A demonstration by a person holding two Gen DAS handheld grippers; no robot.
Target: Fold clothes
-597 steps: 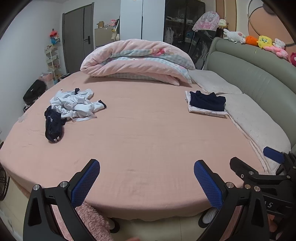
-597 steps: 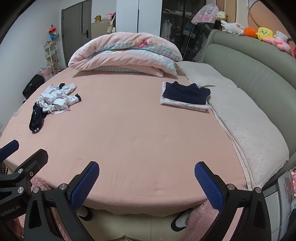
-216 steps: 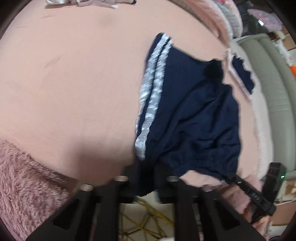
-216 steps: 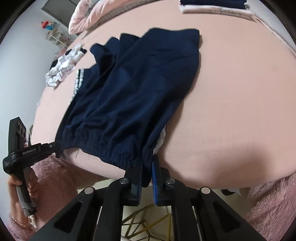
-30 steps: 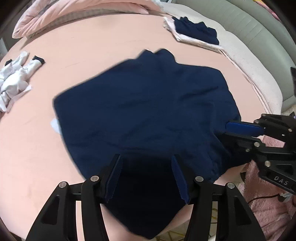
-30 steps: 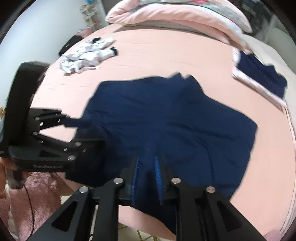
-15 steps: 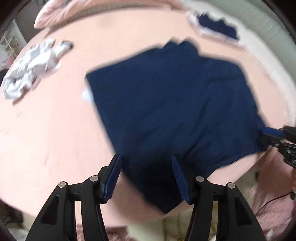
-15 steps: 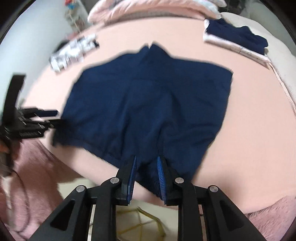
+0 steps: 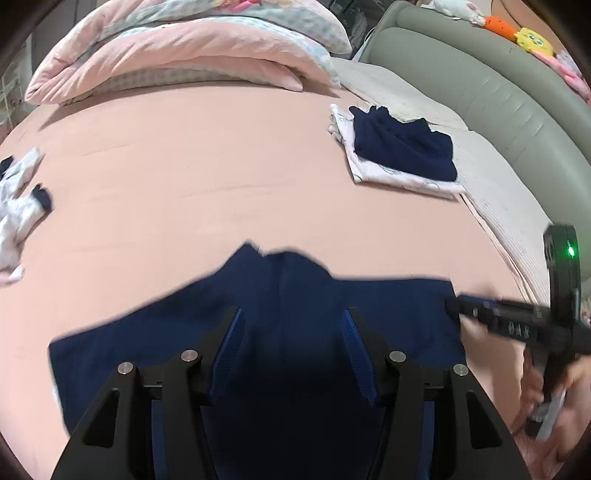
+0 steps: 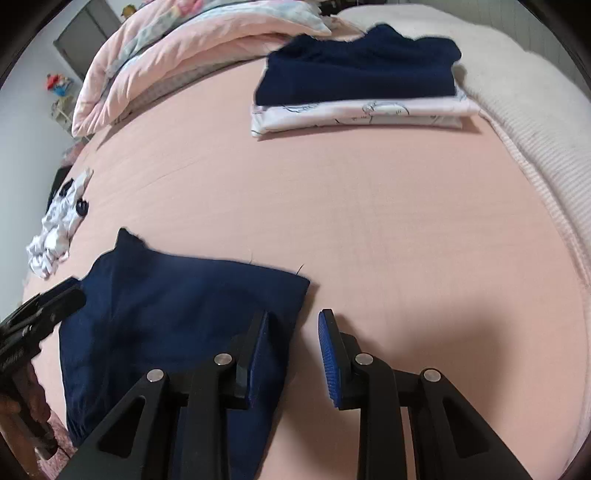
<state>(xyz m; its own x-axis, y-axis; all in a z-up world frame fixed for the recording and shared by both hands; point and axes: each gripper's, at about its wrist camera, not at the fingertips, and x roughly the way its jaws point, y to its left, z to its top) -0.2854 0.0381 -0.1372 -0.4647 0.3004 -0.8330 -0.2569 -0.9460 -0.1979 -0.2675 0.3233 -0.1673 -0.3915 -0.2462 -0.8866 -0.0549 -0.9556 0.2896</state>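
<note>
- Navy shorts (image 9: 295,306) lay spread flat on the pink bed sheet (image 9: 192,173), near the bed's front edge, with the crotch peak pointing toward the far side of the bed.
- Left gripper (image 9: 291,347) hovered over the middle of the shorts with its blue pads parted and nothing between them; whether the fingers touched the cloth could not be told.
- Right gripper (image 10: 291,354) sat at the right-hand edge of the shorts (image 10: 177,317), its jaws apart by a moderate gap and empty. Its left finger (image 10: 256,354) overlapped the cloth's edge, while the right one (image 10: 330,363) stood over bare sheet.
- In the left wrist view, the right gripper's tip (image 9: 480,312) appeared blurred just beside the shorts' right corner, with the person's hand (image 9: 554,402) around its handle.
- In the right wrist view, the left gripper's body (image 10: 40,310) reached in over the shorts' left side.
- A folded stack (image 9: 399,155) lay well apart from the shorts toward the headboard side: a navy garment on top of a white printed one, beside a pale blanket (image 9: 491,184).
- A crumpled white garment with dark trim (image 9: 18,214) lay at the bed's left side.
- A rolled pink duvet (image 9: 177,48) sat along the far edge.
- Plush toys (image 9: 532,35) rested on the grey-green headboard (image 9: 480,85).
</note>
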